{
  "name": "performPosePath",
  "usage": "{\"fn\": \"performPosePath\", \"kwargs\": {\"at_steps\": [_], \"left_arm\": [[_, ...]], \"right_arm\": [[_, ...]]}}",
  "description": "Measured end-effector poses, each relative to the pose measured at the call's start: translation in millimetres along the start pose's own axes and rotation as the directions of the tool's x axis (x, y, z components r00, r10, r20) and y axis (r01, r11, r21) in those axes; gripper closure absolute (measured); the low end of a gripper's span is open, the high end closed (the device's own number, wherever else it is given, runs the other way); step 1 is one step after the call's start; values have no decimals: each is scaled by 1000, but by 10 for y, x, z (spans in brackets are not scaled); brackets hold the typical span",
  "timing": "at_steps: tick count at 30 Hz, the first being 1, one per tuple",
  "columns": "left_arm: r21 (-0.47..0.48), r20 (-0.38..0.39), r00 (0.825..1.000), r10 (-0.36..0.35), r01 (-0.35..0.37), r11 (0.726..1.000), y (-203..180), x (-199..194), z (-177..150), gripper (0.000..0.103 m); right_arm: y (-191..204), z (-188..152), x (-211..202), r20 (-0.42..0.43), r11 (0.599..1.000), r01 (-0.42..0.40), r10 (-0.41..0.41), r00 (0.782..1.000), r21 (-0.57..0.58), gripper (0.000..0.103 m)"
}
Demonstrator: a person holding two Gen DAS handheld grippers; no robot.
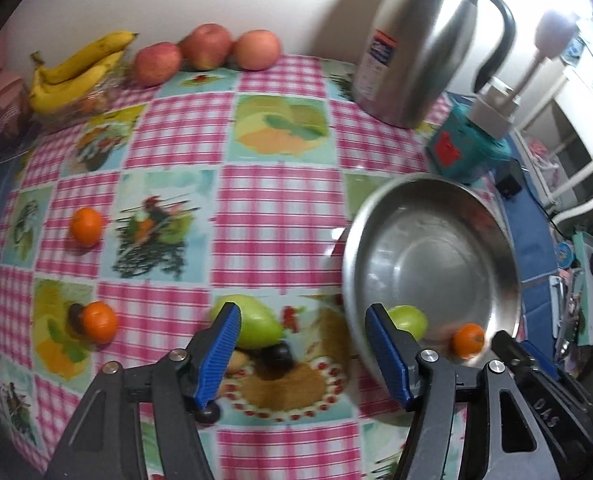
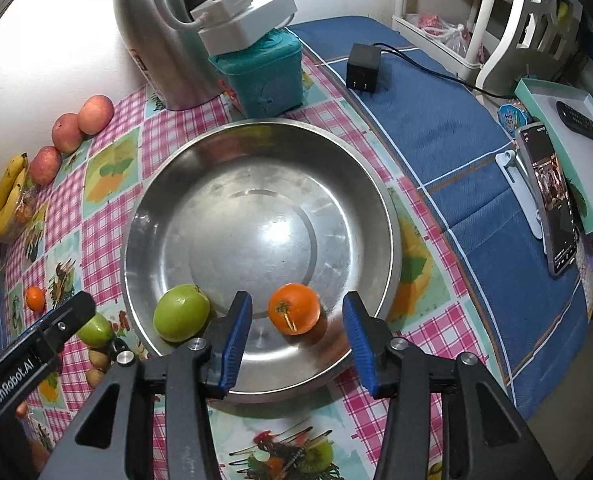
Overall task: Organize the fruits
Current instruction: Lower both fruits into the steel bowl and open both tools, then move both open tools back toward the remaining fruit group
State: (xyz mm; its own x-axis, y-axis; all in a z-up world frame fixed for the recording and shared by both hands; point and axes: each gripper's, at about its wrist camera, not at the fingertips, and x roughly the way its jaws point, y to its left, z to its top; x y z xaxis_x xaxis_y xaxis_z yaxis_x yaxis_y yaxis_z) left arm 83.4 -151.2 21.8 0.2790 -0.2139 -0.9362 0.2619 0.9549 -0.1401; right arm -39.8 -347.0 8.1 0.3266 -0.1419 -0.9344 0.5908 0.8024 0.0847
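Observation:
A steel bowl point(image 2: 336, 184) sits on the checked tablecloth and holds a green fruit point(image 2: 181, 313) and an orange mandarin point(image 2: 294, 309). My right gripper point(image 2: 296, 336) is open above the bowl's near rim, with the mandarin lying free between its fingers. My left gripper point(image 1: 302, 350) is open and empty above the cloth, left of the bowl point(image 1: 456, 216). A second green fruit point(image 1: 256, 322) lies on the cloth behind the left finger. Two mandarins point(image 1: 86, 226) point(image 1: 101, 321) lie on the cloth further left. The bowl's fruit point(image 1: 408, 320) and mandarin point(image 1: 468, 340) also show in the left wrist view.
Three apples point(image 1: 206, 46) and a banana bunch point(image 1: 76, 70) lie along the far wall. A steel thermos jug point(image 1: 420, 40) and a teal box point(image 1: 468, 152) stand behind the bowl. A phone on a stand point(image 2: 548, 196), a black adapter point(image 2: 362, 68) and a box point(image 2: 568, 140) sit on the blue cloth at right.

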Motion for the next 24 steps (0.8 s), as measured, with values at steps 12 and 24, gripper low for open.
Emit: {"fn": "performPosePath", "kwargs": {"at_steps": [12, 24], "left_arm": [[-53, 15, 997, 80, -80, 995, 509, -3, -203, 26], [-101, 8, 999, 50, -49, 994, 709, -22, -205, 25]], "right_arm": [[177, -118, -88, 15, 999, -12, 13, 1000, -52, 51], [392, -159, -106, 25, 992, 10, -7, 1000, -123, 51]]}}
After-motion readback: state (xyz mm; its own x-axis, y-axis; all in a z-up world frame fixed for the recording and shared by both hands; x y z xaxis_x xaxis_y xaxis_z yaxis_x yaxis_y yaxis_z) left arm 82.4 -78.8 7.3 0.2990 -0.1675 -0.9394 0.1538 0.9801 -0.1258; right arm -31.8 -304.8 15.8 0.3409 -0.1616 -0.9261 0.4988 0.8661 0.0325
